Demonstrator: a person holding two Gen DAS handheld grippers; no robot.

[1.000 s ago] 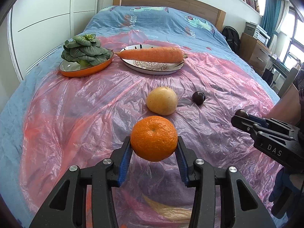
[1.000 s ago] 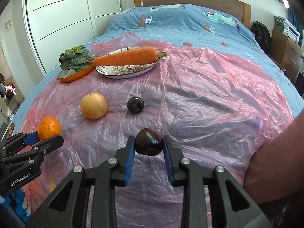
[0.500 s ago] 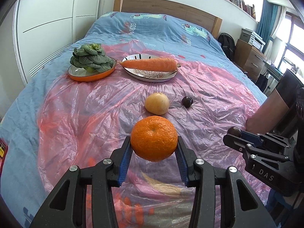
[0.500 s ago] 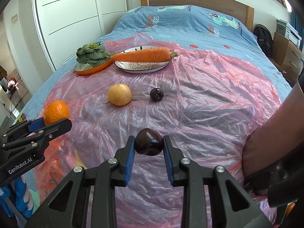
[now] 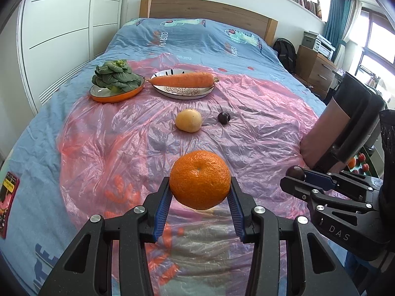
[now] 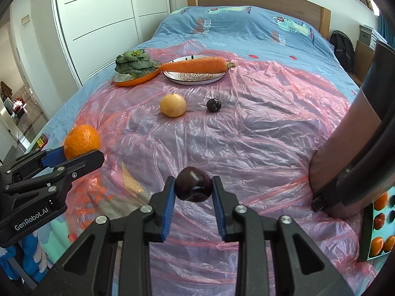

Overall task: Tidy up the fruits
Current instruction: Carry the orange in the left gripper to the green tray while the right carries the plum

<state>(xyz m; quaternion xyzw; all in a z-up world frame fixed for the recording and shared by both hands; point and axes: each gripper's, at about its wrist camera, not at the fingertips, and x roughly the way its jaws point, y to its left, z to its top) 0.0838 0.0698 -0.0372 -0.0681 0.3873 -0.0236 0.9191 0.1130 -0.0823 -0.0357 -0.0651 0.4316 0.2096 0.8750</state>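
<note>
We are gripping a mandarin [image 5: 200, 179] in the left gripper [image 5: 200, 197] and a dark plum [image 6: 193, 184] in the right gripper [image 6: 193, 197], with the fruit tray [image 6: 365, 234] lying off the bed's [image 6: 246, 29] right edge, nearer the right gripper.

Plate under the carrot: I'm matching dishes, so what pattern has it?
White plate with a brown round ornament, clearest in left wrist view.

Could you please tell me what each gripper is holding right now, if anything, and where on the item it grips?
The left gripper holds the orange, pads on its opposite sides. The right gripper holds a dark plum the same way, across its middle.
</note>
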